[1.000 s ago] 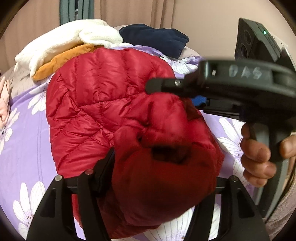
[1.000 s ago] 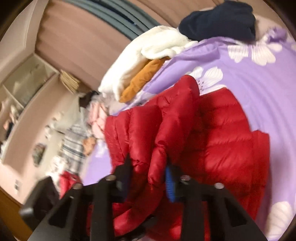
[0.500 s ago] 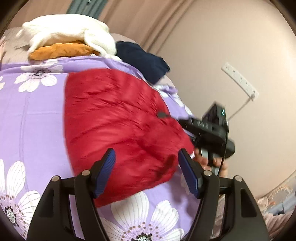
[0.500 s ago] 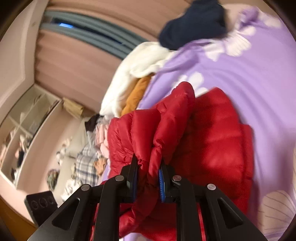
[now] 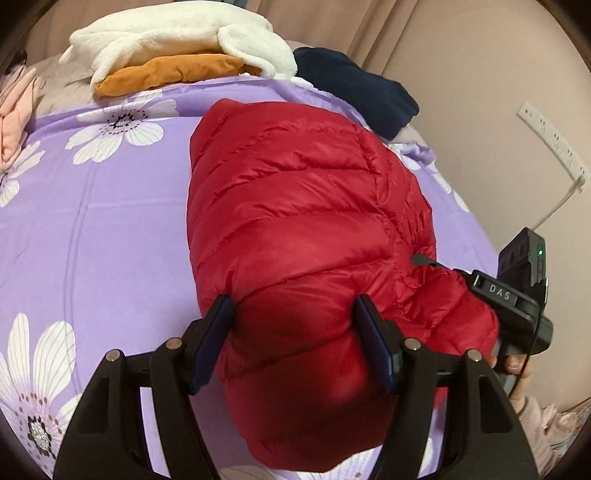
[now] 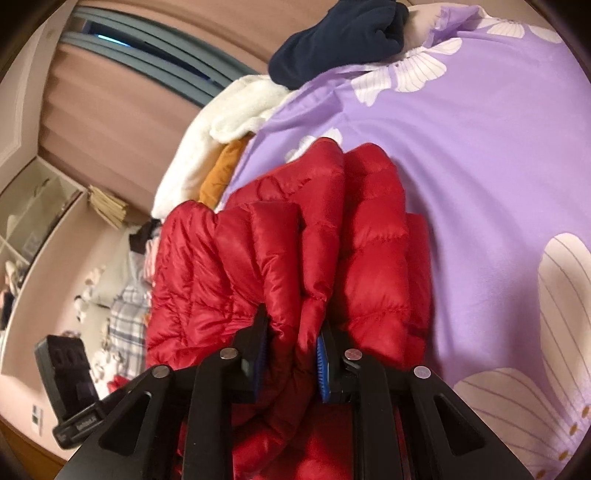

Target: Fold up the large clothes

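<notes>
Currently the red jacket (image 5: 306,221) lies on the bed (image 5: 92,229), over the purple flowered sheet, already doubled into a thick bundle. Its long axis runs away from the left wrist camera, from the near end toward the pile of white (image 5: 177,33) and orange (image 5: 166,72) clothes at the far edge; a navy garment (image 5: 354,88) sits beside that pile.

Left tongs (image 5: 295,332): spread fairly wide, with the near, rounded end of the jacket bulging between the two blue pads. The pads touch or nearly touch the fabric on both sides; whether they press it cannot be told.

Right tongs (image 6: 291,354): narrow, pinching a puffy ridge of the jacket (image 6: 288,266) between the pads. In the left view this tool (image 5: 509,299) sits at the right side of the bundle, partly buried in the fabric, with the person's fingers just visible under it.

Judgement: both tools work the same near end, the left on the centre line and the right off to the side. The right one has the firm grip, so any lift or turn of the fold probably starts there. Slippery, springy filling may push the fold open once released.
</notes>
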Available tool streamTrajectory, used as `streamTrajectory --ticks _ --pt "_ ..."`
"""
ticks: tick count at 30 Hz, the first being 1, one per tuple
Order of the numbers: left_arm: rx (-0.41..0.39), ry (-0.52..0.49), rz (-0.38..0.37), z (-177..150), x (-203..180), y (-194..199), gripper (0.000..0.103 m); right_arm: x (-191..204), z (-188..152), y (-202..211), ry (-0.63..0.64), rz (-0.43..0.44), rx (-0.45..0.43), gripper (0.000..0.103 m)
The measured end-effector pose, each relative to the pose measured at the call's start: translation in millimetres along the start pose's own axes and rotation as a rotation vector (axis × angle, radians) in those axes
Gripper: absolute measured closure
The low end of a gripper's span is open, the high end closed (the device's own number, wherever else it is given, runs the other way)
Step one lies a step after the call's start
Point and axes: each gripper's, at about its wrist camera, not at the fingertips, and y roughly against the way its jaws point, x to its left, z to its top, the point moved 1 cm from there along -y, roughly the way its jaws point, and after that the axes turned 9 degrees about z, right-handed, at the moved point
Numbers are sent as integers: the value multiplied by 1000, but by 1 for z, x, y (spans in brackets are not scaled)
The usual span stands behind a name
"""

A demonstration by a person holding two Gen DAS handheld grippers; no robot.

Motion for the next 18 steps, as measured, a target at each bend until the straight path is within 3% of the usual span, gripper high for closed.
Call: streamTrajectory --ticks 4,8,15,18 --pt "2 -27 19 -1 0 2 35 8 5 11 -2 -54 -4 71" --pt "11 -29 19 -1 2 1 35 49 7 39 164 -138 -75 70" --pt "19 -47 27 1 -1 -1 35 115 -5 44 399 -19 -28 70" --pt "20 -51 28 1 -2 -2 35 123 -19 23 479 -56 45 74"
